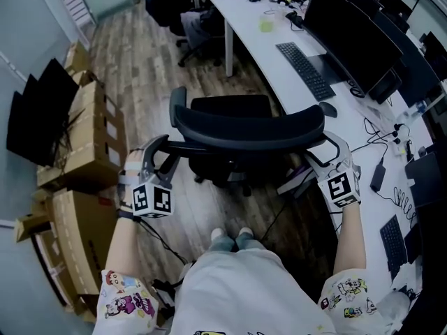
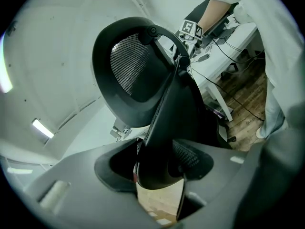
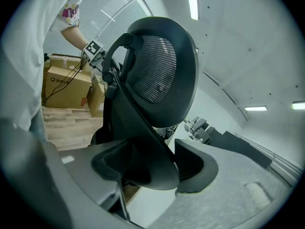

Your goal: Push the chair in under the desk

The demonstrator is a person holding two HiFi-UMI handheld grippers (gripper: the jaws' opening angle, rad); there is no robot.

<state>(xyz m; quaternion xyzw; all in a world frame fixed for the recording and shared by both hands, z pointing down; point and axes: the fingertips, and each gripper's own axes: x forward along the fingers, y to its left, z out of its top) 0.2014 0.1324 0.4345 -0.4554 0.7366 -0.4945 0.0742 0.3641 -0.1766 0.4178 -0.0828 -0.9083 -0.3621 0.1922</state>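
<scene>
Left gripper [image 1: 162,149], right gripper [image 1: 328,149] clamp curved mesh-backed chair [image 1: 244,128] frame.

Cardboard boxes [image 1: 94,131] are stacked at the left on a wood-plank floor [image 1: 140,54]. At the right, a black keyboard [image 1: 305,70] and mouse [image 1: 328,109] are laid before a dark monitor [image 1: 349,33].

Both arms out, both grippers clamped.
Left gripper [image 1: 159,151] at 9 o'clock and right gripper [image 1: 327,151] at 3 o'clock each pinch the chair [image 1: 248,128]; forearms reach forward.
</scene>
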